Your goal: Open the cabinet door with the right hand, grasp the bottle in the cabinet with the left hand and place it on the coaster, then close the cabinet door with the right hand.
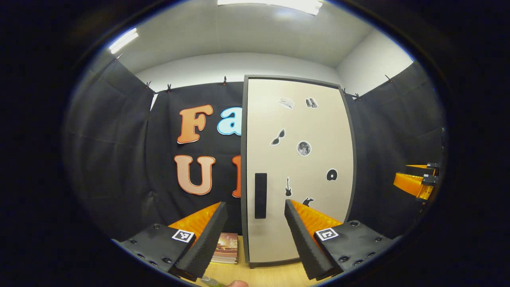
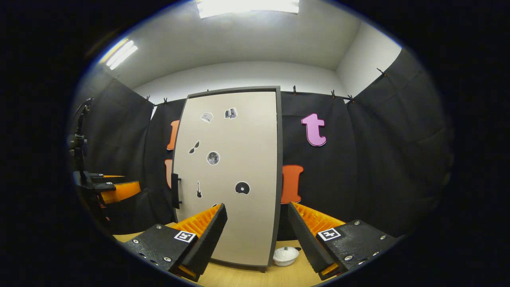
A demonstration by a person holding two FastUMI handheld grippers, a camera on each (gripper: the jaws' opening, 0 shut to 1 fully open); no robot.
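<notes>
A tall beige cabinet door [image 1: 299, 167] with small black stickers stands shut ahead of me, its black handle [image 1: 260, 195] near the door's left edge. My left gripper [image 1: 255, 239] is open, fingers apart with nothing between them, pointing at the handle from a distance. In the right gripper view the same door [image 2: 231, 171] stands straight ahead, its handle [image 2: 174, 190] at its left edge. My right gripper [image 2: 257, 239] is open and holds nothing. The other gripper [image 2: 115, 190] shows far left there, and the right gripper [image 1: 416, 181] sits at the far right in the left gripper view. The bottle is hidden.
The cabinet stands on a light wooden table [image 1: 263, 275]. A stack of books [image 1: 227, 248] lies left of the cabinet. A small white lidded bowl [image 2: 285, 256] sits on the table at the cabinet's right foot. Black cloth walls surround the booth.
</notes>
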